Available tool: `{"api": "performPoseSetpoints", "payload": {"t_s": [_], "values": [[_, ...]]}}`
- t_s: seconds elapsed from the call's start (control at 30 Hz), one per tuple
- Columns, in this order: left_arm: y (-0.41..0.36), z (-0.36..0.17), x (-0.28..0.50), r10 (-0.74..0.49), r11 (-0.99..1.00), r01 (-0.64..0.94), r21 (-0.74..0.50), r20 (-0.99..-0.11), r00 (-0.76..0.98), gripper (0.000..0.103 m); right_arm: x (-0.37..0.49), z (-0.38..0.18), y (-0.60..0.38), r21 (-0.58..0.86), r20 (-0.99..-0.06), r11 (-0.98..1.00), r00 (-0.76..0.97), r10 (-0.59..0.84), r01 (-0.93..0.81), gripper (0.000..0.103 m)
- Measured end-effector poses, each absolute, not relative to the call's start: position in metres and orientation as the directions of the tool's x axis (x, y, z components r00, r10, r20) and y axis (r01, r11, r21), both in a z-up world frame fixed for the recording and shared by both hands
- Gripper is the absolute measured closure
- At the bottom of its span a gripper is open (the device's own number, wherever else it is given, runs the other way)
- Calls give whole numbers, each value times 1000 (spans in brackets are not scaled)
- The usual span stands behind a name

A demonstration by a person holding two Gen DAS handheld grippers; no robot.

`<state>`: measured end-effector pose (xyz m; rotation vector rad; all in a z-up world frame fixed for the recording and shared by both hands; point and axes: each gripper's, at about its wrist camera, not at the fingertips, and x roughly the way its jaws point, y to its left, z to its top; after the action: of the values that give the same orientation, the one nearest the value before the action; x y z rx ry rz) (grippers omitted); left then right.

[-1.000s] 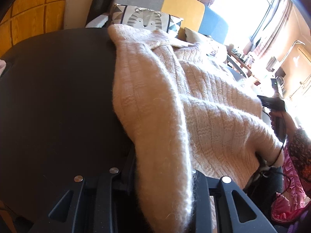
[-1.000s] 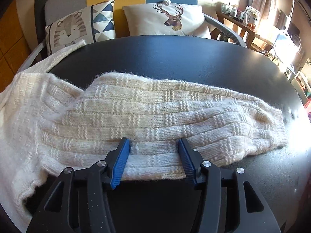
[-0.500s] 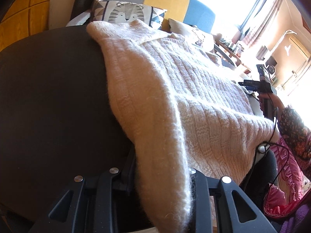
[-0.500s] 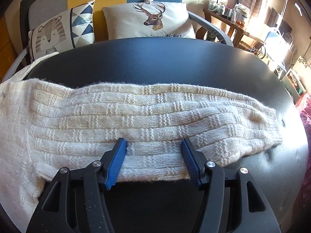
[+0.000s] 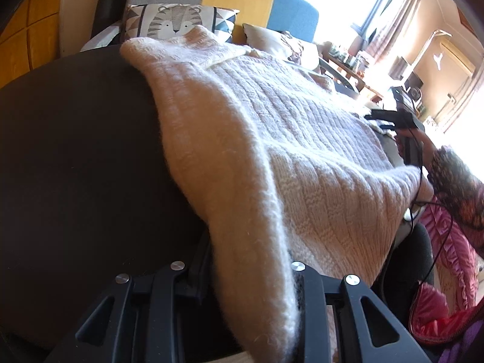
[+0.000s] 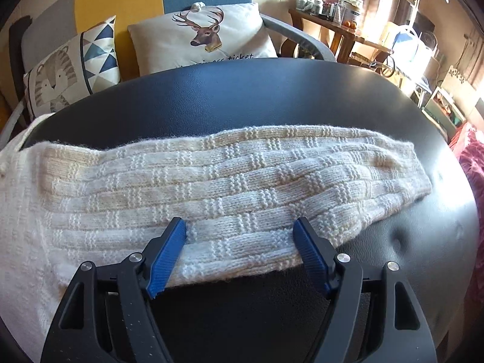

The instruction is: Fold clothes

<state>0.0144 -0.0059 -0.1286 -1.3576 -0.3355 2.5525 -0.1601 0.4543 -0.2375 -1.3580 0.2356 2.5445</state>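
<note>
A cream knitted sweater point(image 5: 272, 139) lies spread over the black table point(image 5: 75, 166). My left gripper point(image 5: 251, 284) is shut on a thick bunch of the sweater's near edge, which hides its pads. In the right wrist view one sleeve point(image 6: 230, 187) lies flat across the table point(image 6: 242, 99), its cuff to the right. My right gripper point(image 6: 240, 236) hovers at the sleeve's near edge with its jaws opening wide; the blue pads point(image 6: 166, 260) stand apart and do not press the knit. The right gripper point(image 5: 390, 118) also shows far off in the left wrist view, in a person's hand.
A sofa with a tiger cushion point(image 5: 175, 24) and a deer cushion point(image 6: 202, 36) stands behind the table. A cluttered wooden side table point(image 6: 338, 21) is at the back right. Pink fabric point(image 5: 447, 257) and a cable hang by the table's right edge.
The right gripper's jaws have spread much wider over the sleeve's edge. The sleeve now lies flatter and straighter. The left gripper has shifted sideways, still holding the sweater's edge.
</note>
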Motion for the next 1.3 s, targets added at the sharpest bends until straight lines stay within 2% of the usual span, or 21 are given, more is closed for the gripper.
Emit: {"api": "performPoseSetpoints", "payload": {"t_s": [0.17, 0.33, 0.43, 0.53, 0.63, 0.77, 0.8, 0.83, 0.87, 0.9, 1.03, 1.1, 1.17, 1.3], "values": [[-22, -136, 18, 337, -932, -86, -353, -752, -566, 73, -82, -205, 456, 309, -740, -933, -663, -113, -185, 28], [-35, -144, 26, 384, -899, -75, -432, -696, -607, 73, 12, -193, 436, 540, -618, -841, -673, -407, 13, 26], [-41, -149, 26, 419, -871, -69, -487, -660, -624, 73, 61, -198, 409, 563, -606, -822, -629, -486, 93, 26], [-52, -152, 30, 457, -839, -69, -539, -632, -625, 73, 98, -216, 380, 573, -637, -811, -559, -532, 118, 26], [-60, -154, 37, 497, -813, -83, -577, -612, -615, 73, 120, -236, 355, 520, -698, -846, -513, -499, 115, 26], [-60, -153, 46, 530, -801, -118, -587, -604, -595, 73, 118, -253, 335, 502, -708, -856, -510, -489, 124, 26], [-58, -153, 47, 520, -814, -122, -568, -619, -589, 73, 114, -254, 333, 515, -701, -849, -513, -496, 118, 28], [-55, -152, 45, 505, -829, -126, -545, -632, -589, 73, 109, -255, 331, 535, -690, -838, -514, -510, 113, 42], [-52, -150, 42, 489, -843, -131, -521, -643, -590, 73, 105, -256, 329, 554, -679, -826, -516, -523, 108, 70], [-50, -149, 42, 471, -856, -129, -500, -653, -593, 73, 100, -258, 326, 572, -673, -814, -510, -536, 102, 91], [-53, -146, 46, 402, -896, -107, -431, -683, -610, 79, 91, -259, 322, 592, -686, -804, -489, -539, 55, 93], [-59, -145, 46, 375, -909, -98, -406, -690, -620, 85, 97, -249, 323, 634, -645, -769, -494, -583, 80, 93], [-68, -145, 43, 356, -914, -77, -399, -694, -626, 86, 106, -236, 322, 658, -618, -743, -476, -626, 122, 93], [-91, -151, 38, 331, -909, -12, -416, -705, -627, 87, 116, -236, 319, 587, -721, -804, -389, -573, 95, 93]]}}
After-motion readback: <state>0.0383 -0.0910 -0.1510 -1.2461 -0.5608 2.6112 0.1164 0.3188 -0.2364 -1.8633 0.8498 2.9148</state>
